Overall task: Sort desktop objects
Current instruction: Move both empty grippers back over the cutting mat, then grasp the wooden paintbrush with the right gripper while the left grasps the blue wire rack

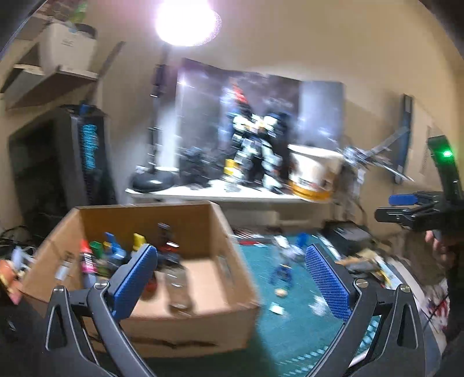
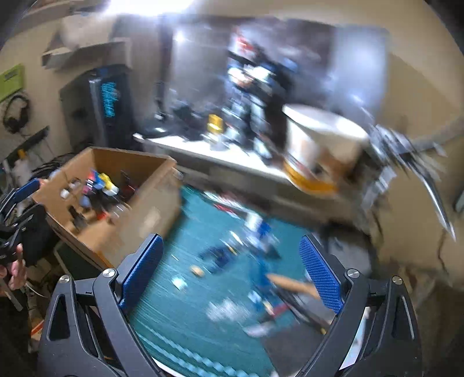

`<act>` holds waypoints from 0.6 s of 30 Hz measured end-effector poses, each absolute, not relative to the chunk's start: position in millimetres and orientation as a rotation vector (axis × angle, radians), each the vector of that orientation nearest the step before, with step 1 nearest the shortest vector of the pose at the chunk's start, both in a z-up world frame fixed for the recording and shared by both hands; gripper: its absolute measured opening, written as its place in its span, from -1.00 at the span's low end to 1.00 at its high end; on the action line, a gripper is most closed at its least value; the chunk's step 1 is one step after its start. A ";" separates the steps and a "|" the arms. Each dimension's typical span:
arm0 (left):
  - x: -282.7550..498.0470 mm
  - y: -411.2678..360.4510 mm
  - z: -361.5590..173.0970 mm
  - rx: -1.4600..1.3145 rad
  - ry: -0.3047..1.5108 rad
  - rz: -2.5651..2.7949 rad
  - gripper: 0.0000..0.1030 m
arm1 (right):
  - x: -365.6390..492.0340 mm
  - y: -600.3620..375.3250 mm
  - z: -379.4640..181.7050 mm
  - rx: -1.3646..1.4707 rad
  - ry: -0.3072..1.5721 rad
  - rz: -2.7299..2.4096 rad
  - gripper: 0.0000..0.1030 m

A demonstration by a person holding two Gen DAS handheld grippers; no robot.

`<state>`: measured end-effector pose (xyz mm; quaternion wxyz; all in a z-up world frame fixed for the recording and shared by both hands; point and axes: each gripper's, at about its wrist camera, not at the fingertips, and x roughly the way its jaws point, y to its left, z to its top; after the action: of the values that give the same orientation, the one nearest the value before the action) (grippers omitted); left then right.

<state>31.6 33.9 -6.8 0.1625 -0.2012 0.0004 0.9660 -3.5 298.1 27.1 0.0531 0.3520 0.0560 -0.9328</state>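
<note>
My left claw [image 1: 230, 278] hangs spread and empty over the near right corner of the cardboard box [image 1: 185, 327], which holds small items. My right claw [image 2: 232, 272] gapes empty above blurred blue bits [image 2: 262, 249] on the teal mat [image 2: 185, 313].

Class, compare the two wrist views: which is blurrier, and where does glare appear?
Right wrist view: heavy motion blur smears the teal mat and its scattered pieces; only the gripper fingers stay sharp. Left wrist view: milder blur, cardboard box readable, lamp glare blows out the top.
</note>
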 end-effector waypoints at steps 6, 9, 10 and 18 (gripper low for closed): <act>35.4 97.6 -42.3 -0.620 0.008 2.560 1.00 | 31.3 369.0 -20.4 1.192 0.027 -2.935 0.84; 26.1 123.6 -61.9 -0.671 -0.011 2.506 1.00 | 45.0 397.8 -44.6 1.236 -0.092 -2.949 0.84; 22.1 131.8 -68.7 -0.691 -0.010 2.492 1.00 | 47.5 403.5 -50.6 1.245 -0.077 -2.965 0.83; -36.5 177.7 -110.0 -0.832 -0.014 2.473 1.00 | 43.1 446.3 -77.5 1.270 -0.183 -2.885 0.65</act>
<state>-36.5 177.7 -110.0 0.2632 -0.3076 -0.0050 0.9144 43.1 446.3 -77.5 -0.0078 0.4024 -0.0581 -0.9136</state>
